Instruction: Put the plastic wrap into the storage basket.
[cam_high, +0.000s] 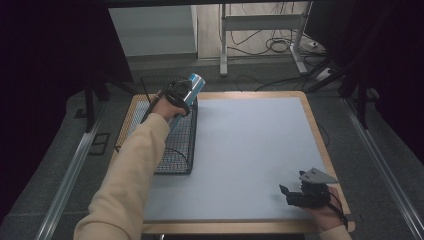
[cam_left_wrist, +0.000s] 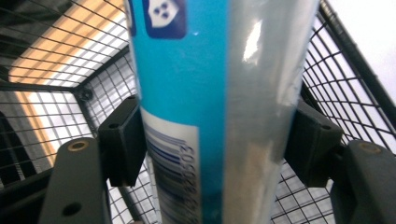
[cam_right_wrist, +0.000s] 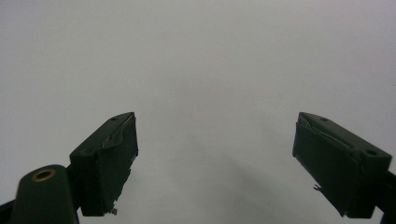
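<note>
A tall blue and silver tube-shaped can (cam_high: 189, 94) is held tilted over the black wire basket (cam_high: 177, 152) at the table's left side. My left gripper (cam_high: 176, 97) is shut on the can, its two black pads pressing either side of the can (cam_left_wrist: 205, 112), whose barcode label faces the camera. The basket's mesh (cam_left_wrist: 56, 107) lies just behind and below the can. My right gripper (cam_high: 290, 195) rests low near the table's front right corner, open, with nothing between its fingers (cam_right_wrist: 109, 158) above the bare grey mat (cam_right_wrist: 210, 70).
A grey mat (cam_high: 250, 150) covers the wooden table (cam_high: 320, 145). Beyond the far edge stand a white cabinet (cam_high: 155, 30) and a metal frame with cables on the floor (cam_high: 270, 45). Rails run along both sides of the table.
</note>
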